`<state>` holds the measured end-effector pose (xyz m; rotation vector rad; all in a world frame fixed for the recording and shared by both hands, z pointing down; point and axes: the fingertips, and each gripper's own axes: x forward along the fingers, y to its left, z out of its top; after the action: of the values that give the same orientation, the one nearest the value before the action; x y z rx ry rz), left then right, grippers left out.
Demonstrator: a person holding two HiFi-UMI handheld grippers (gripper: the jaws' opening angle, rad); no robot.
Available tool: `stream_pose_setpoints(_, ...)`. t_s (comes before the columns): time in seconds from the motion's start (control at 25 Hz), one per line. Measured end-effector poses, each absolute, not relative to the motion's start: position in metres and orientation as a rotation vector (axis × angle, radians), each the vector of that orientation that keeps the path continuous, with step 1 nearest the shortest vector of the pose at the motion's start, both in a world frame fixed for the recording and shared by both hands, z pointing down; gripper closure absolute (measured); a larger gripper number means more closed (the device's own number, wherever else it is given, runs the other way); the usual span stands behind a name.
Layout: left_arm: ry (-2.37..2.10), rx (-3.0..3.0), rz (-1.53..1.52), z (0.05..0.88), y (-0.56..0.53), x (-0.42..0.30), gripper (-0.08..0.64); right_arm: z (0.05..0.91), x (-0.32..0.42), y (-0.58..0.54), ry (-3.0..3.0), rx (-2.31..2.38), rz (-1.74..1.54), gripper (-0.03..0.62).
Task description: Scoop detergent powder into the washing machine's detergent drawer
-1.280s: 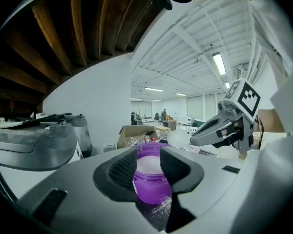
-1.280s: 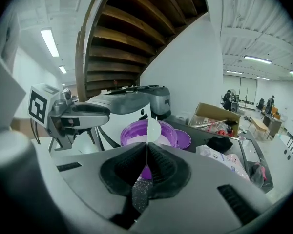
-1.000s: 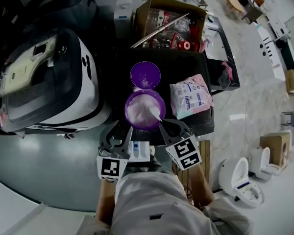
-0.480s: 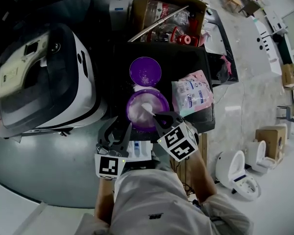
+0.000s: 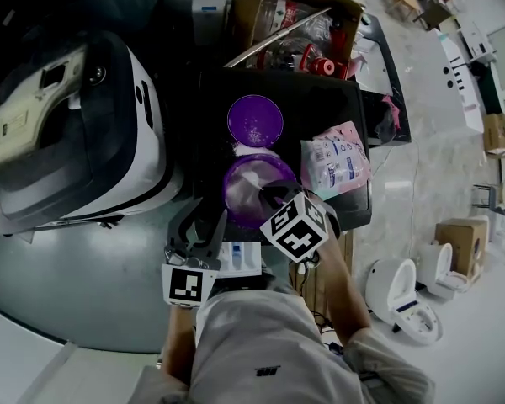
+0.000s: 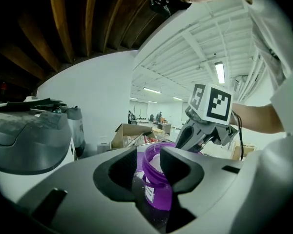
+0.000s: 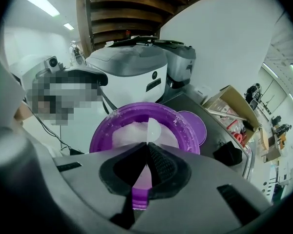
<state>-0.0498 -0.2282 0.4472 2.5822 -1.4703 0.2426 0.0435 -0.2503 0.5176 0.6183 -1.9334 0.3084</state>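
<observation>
Left gripper (image 5: pixel 202 227), jaws apart and empty, near left of purple powder tub (image 7: pixel 136 107); right gripper (image 7: pixel 147 147), jaws clamped on white scoop (image 7: pixel 153 129) dipped into tub's powder; purple lid (image 5: pixel 254 121) just beyond; washing machine (image 5: pixel 76 133) far left.

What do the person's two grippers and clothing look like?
Both the left gripper and right gripper have light grey bodies with black padded jaws, each carrying a white cube with black square markers. The person wears a white short-sleeved shirt.
</observation>
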Motion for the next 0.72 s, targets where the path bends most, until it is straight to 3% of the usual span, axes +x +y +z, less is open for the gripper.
stream_pose_setpoints(0.72, -1.468, 2.545, 0.193, 0.45, -0.24, -0.052, 0.403, 0.547, 0.04, -0.244, -1.747, 0.445, 0.284, 0.588)
